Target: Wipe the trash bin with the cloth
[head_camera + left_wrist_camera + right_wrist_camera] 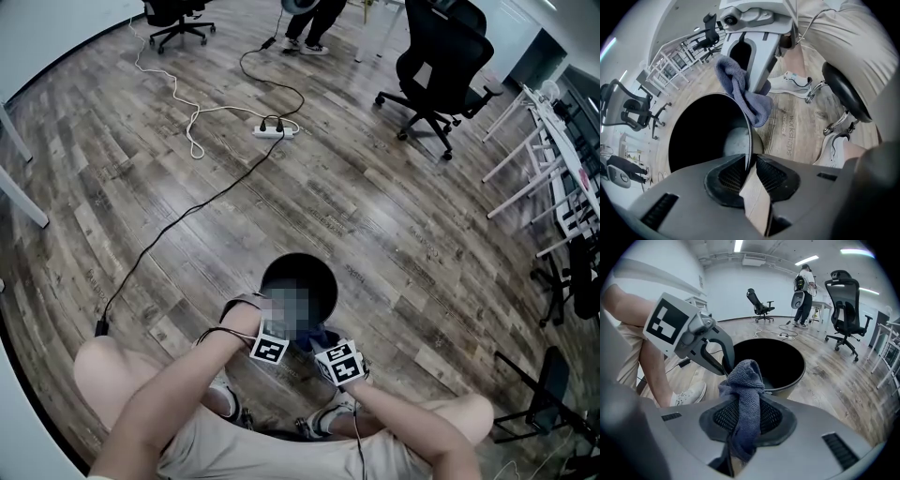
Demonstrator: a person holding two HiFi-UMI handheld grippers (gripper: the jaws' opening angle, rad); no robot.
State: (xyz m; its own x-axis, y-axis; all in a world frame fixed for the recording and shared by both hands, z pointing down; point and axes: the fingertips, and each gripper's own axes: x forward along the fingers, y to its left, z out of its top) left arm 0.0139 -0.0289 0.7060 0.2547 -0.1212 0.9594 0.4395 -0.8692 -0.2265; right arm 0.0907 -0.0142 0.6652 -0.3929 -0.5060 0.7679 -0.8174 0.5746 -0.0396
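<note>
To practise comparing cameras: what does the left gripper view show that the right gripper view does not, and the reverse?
Only the left: a stool and lettering on the floor. Only the right: a standing person and a marker cube. Both: the left gripper clamped on the bin rim, the right gripper shut on the cloth, and office chairs.

Beige shorts (281,452), white sneakers (325,419) here; grey left gripper (751,166) and right gripper (740,416), each topped with a black-and-white marker cube (270,349).
</note>
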